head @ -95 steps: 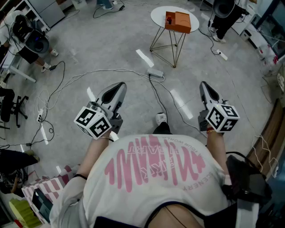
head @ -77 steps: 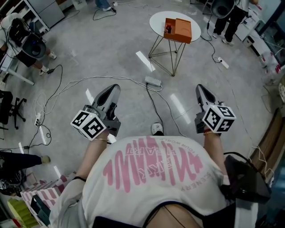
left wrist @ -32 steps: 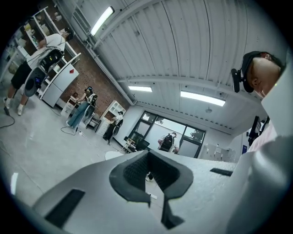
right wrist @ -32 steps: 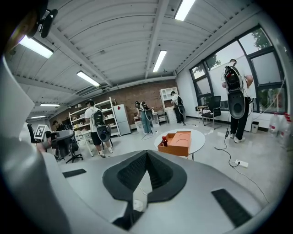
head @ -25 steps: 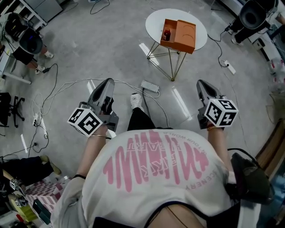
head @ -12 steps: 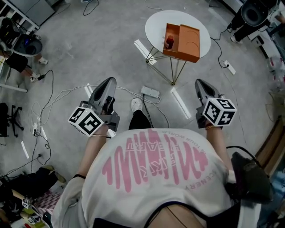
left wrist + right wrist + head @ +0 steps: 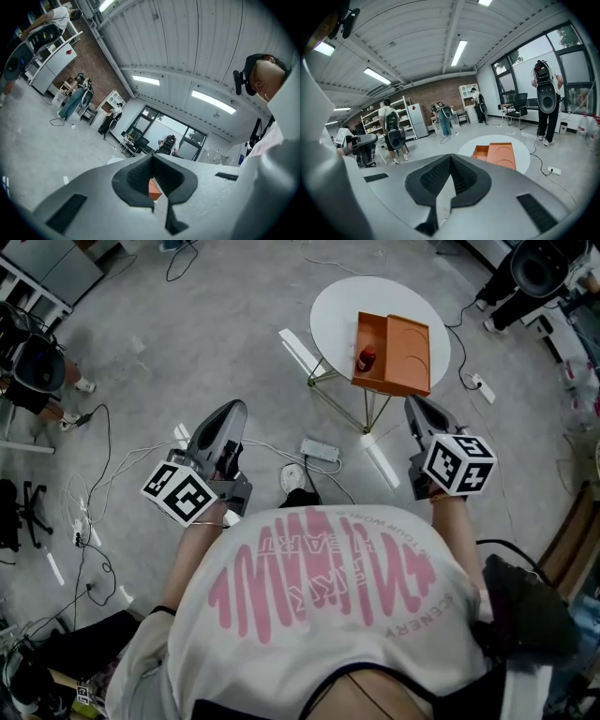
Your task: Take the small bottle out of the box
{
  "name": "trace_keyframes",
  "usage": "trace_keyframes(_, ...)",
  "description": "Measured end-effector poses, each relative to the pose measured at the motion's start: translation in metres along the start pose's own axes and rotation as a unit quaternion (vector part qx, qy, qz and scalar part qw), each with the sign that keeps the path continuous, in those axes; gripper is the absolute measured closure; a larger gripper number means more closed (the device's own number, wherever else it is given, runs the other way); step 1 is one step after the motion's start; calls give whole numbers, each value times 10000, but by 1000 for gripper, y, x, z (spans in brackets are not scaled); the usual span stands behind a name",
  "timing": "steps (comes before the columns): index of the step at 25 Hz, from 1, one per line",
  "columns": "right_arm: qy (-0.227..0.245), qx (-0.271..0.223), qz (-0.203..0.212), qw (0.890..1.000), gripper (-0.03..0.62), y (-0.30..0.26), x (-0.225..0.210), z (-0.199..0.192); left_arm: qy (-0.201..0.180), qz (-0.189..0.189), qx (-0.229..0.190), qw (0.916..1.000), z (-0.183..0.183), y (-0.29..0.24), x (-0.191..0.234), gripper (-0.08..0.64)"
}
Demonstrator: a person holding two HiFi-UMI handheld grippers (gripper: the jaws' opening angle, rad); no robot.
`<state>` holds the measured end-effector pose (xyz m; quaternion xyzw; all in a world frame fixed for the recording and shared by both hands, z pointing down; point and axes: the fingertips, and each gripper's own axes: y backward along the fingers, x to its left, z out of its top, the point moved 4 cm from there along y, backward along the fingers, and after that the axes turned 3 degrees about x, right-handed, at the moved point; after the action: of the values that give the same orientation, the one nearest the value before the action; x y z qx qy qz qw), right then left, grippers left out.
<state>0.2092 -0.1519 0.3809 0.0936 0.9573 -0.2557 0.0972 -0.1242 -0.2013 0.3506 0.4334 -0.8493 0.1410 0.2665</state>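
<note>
Small dark-red bottle [image 7: 366, 359] upright in orange box's [image 7: 405, 354] left compartment, box on round white table [image 7: 337, 306]

- The table [image 7: 333, 301] top is seen as smooth matt white, on thin metal legs.
- The box [image 7: 412, 348] is finished in matt orange.
- The fingers [image 7: 433, 178] are padded with ribbed black rubber.

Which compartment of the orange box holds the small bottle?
The narrow compartment on the left in the head view holds the small bottle; the wider one beside it shows only a curved mark.
</note>
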Motion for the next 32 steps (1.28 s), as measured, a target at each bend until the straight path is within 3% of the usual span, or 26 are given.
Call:
trace_keyframes(19,12,-16,-395,9992,588,-111,0,62,51,7,-334,9994,89,-47,108,552)
trace_keyframes(24,-96,233,-686,9973,588,-137,-21,54,117,-77,-240,9996,100,-66,127,552)
trace_keyframes(32,-170,664,-799,9944,588,-180,-29,36,342,178,-151,9991,101,-67,167,552)
